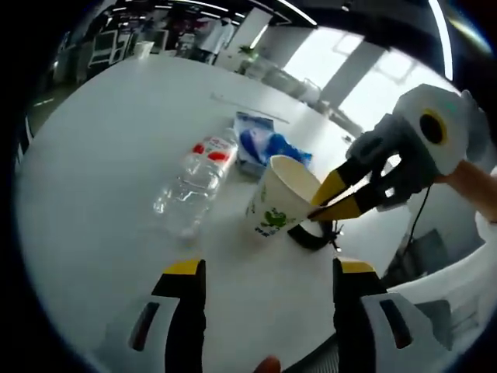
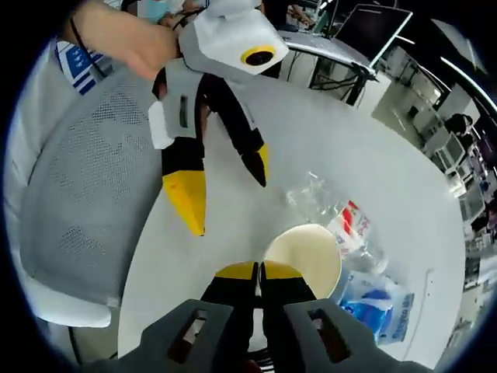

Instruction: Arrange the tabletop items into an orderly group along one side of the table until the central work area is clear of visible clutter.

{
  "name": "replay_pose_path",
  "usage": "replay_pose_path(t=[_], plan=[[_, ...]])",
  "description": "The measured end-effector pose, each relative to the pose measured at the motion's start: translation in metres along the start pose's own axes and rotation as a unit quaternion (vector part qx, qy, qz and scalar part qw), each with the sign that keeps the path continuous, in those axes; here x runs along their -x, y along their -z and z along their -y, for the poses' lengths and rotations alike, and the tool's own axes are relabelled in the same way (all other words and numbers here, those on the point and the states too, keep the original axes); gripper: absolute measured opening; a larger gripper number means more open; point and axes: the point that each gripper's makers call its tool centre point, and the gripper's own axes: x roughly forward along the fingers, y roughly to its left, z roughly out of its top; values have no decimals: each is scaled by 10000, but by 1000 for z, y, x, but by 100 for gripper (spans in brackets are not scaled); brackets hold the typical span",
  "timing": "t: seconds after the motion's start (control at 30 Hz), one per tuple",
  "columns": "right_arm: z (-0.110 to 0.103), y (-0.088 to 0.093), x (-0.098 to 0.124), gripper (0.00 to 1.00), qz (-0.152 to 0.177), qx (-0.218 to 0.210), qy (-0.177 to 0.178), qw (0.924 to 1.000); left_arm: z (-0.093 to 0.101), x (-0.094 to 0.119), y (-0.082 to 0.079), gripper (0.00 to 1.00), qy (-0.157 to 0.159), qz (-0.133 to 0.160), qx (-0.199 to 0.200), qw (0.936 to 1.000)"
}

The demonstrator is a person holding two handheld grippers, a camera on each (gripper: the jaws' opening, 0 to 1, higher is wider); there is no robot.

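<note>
A white paper cup (image 1: 273,200) with a green print leans on the white table (image 1: 101,155). My right gripper (image 1: 317,208) comes in from the right and is shut on the cup's rim. In the right gripper view its jaws (image 2: 258,271) pinch the near rim of the cup (image 2: 309,252). My left gripper (image 1: 270,269) stands open just short of the cup, with nothing between its jaws. It also hangs open above the table in the right gripper view (image 2: 227,198). An empty clear bottle (image 1: 196,180) with a red label lies left of the cup.
A blue and white packet (image 1: 262,144) lies behind the cup, and shows again (image 2: 379,308) beside the bottle (image 2: 348,224). A black looped cable (image 1: 314,235) sits under the cup. A grey mesh chair (image 2: 74,210) stands at the table's edge. A hand (image 2: 128,40) holds the left gripper.
</note>
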Motion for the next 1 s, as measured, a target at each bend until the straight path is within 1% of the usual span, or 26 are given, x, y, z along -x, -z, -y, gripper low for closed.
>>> replay_pose_path(t=[0.17,0.33,0.73,0.87,0.93,1.0], plan=[[-2,-4,-2,0,37,38,-16,10000,-4,3,0,62,-25,15,12,10000],[0,-5,-1,0,87,-91,-1,9999,-5,4,0,62,-10,26,66,10000],[-3,-7,-4,0,158,-169,-33,9997,-8,6,2,63,-36,41,119,9999],[-3,-4,-4,5,111,-232,4,9997,-9,7,3,63,-51,47,158,9999],[-2,-5,-3,7,182,-242,82,9995,-8,7,3,63,-39,49,157,9999],[-3,-6,-2,7,228,-349,53,9991,-8,8,2,63,-44,51,151,9999]])
